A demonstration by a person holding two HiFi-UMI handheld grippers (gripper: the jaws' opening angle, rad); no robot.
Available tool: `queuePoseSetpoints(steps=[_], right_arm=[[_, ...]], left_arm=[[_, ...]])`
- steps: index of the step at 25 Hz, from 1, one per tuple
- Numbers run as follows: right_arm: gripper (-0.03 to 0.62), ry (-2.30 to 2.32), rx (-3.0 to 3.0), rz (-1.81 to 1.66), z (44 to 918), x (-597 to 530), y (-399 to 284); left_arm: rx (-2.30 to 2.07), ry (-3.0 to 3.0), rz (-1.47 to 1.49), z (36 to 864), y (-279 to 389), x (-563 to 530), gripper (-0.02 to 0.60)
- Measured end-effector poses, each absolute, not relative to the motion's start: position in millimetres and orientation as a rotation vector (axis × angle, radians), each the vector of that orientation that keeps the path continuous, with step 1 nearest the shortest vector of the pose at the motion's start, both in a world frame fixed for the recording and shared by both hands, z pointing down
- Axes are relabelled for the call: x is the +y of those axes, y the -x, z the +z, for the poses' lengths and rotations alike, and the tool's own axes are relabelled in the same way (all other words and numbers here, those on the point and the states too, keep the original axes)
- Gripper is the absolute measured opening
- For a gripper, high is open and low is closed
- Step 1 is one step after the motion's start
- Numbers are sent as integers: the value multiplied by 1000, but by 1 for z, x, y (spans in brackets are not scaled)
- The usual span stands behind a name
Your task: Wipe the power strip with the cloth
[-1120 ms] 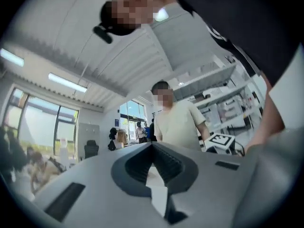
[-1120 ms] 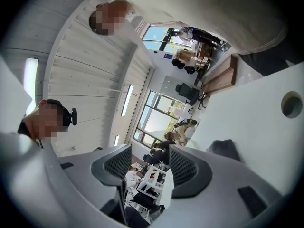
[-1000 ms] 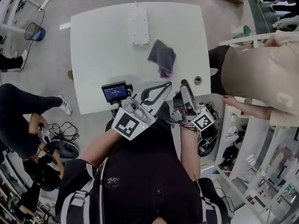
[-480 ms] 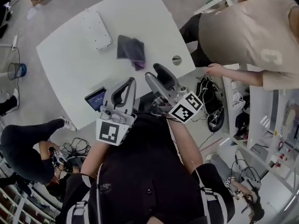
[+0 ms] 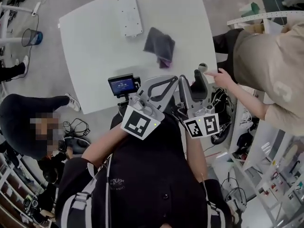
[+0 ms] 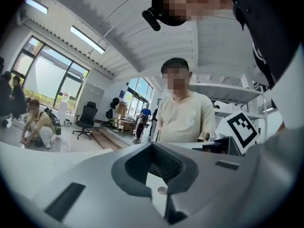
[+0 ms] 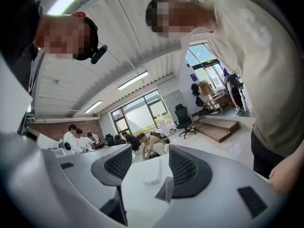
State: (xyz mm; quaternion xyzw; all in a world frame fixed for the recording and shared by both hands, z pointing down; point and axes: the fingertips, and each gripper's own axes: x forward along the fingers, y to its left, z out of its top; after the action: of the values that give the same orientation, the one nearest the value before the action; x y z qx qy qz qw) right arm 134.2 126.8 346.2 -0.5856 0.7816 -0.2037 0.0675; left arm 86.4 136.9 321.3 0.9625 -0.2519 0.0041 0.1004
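The white power strip [image 5: 129,15] lies at the far side of the white table [image 5: 95,56]; it also shows in the right gripper view [image 7: 152,173]. The dark grey cloth [image 5: 159,46] lies crumpled to its right, nearer me, and appears past the right jaw [image 7: 166,189]. Both grippers hover at the table's near edge, well short of the cloth. My left gripper [image 5: 174,79] [image 6: 153,145] is shut, its tips meeting with nothing held. My right gripper [image 5: 191,81] [image 7: 145,167] is open and empty.
A small screen device [image 5: 122,85] is clamped at the near table edge beside the left gripper. A person in beige [image 5: 270,65] stands at the right, a hand [image 5: 221,78] by the table's hole [image 5: 203,66]. A bin [image 5: 34,36] and a crouching person [image 5: 28,122] are on the floor at the left.
The head view has swung about. My right gripper has rolled, so its marker cube now faces the camera. The bystander's hand has come close to the table's hole.
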Motion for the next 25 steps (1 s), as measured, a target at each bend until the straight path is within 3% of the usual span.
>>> queuePoseSetpoints(steps=[5, 9, 21, 25], right_arm=[[258, 1726, 2350, -675, 355, 121, -133], [258, 1808, 2304, -674, 353, 125, -171], [256, 1747, 2297, -716, 353, 126, -140], [173, 1740, 2262, -726, 351, 130, -141]], left_arm=[[-751, -2815, 89, 332, -88, 134, 34], [-720, -2671, 45, 341, -115, 133, 34], [-817, -2714, -22, 331, -82, 121, 34], [-810, -2711, -7, 332, -80, 127, 34]])
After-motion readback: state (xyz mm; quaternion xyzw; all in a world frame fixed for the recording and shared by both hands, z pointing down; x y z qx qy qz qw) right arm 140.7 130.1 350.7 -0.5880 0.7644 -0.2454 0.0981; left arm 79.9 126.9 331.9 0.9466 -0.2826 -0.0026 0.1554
